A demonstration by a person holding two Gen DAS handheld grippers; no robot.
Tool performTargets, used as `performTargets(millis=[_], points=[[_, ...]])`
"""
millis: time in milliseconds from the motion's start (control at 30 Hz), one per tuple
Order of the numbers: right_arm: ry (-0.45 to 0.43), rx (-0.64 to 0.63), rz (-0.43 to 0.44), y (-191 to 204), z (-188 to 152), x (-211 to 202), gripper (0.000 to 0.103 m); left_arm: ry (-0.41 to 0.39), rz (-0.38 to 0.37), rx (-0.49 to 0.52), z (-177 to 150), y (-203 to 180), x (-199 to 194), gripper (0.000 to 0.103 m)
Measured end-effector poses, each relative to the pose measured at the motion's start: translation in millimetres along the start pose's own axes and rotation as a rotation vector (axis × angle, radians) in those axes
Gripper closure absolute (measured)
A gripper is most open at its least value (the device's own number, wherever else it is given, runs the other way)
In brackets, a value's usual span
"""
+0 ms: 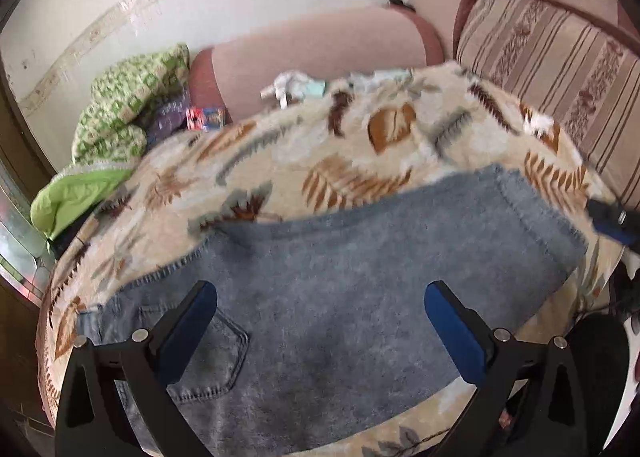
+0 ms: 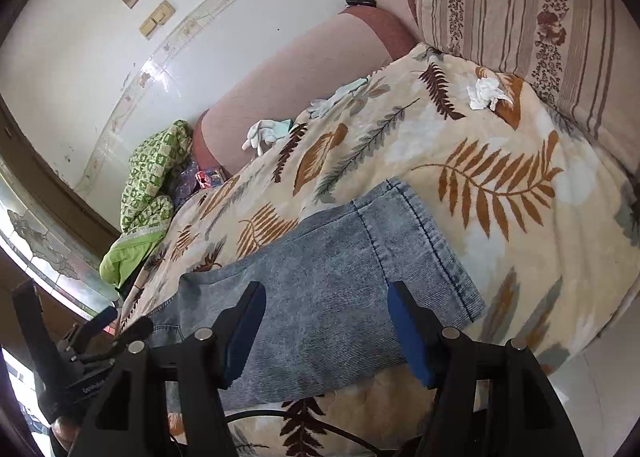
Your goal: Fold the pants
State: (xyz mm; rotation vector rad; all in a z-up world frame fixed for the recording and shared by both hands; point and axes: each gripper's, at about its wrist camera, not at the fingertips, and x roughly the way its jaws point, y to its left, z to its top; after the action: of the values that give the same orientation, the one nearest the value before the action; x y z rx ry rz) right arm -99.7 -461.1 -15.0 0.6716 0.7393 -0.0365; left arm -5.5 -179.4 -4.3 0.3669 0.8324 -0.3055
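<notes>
Light blue denim pants [image 1: 340,277] lie flat on a leaf-patterned blanket [image 1: 320,145] over a sofa. In the left wrist view the waist end with a back pocket [image 1: 216,357] is at the lower left. My left gripper [image 1: 320,297] hovers above the denim, open, with nothing between its blue pads. In the right wrist view the hemmed leg end [image 2: 432,249] points up and right. My right gripper [image 2: 326,297] is open over the pants [image 2: 328,289], and nothing is between its pads. The left gripper [image 2: 96,337] shows at that view's lower left.
A striped floral cushion [image 2: 520,9] lines the sofa back. White gloves [image 2: 264,135] and crumpled tissue [image 2: 486,91] lie on the blanket [image 2: 500,185]. A green patterned quilt [image 1: 132,105] is bunched at the sofa's left arm. A black cable [image 2: 304,421] trails below the right gripper.
</notes>
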Motion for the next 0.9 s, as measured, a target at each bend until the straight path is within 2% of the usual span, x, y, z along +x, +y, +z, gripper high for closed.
performTargets(millis=[133, 233, 300, 400, 500, 633, 733, 800, 900], points=[[0.012, 0.086, -0.011, -26, 4, 5, 0.036, 0.126, 0.026, -0.02, -24, 7, 37, 0.0], [0.052, 0.129, -0.033, -39, 6, 20, 0.036, 0.172, 0.052, -0.07, -38, 21, 49, 0.0], [0.079, 0.142, -0.02, -43, 8, 32, 0.036, 0.184, 0.077, -0.105, -44, 34, 53, 0.0], [0.142, 0.163, -0.057, -45, 11, 57, 0.039, 0.192, 0.135, -0.151, -50, 54, 57, 0.0], [0.19, 0.187, -0.052, -46, 12, 79, 0.041, 0.207, 0.187, -0.19, -56, 72, 63, 0.0], [0.18, 0.153, -0.12, -40, 20, 98, 0.041, 0.26, 0.234, -0.221, -66, 91, 81, 0.0], [0.184, 0.125, -0.156, -37, 29, 108, 0.04, 0.267, 0.228, -0.223, -70, 96, 85, 0.0], [0.187, 0.138, -0.155, -35, 36, 107, 0.039, 0.266, 0.234, -0.217, -69, 99, 84, 0.0], [0.147, 0.132, -0.125, -27, 49, 101, 0.039, 0.258, 0.226, -0.237, -67, 104, 78, 0.0]])
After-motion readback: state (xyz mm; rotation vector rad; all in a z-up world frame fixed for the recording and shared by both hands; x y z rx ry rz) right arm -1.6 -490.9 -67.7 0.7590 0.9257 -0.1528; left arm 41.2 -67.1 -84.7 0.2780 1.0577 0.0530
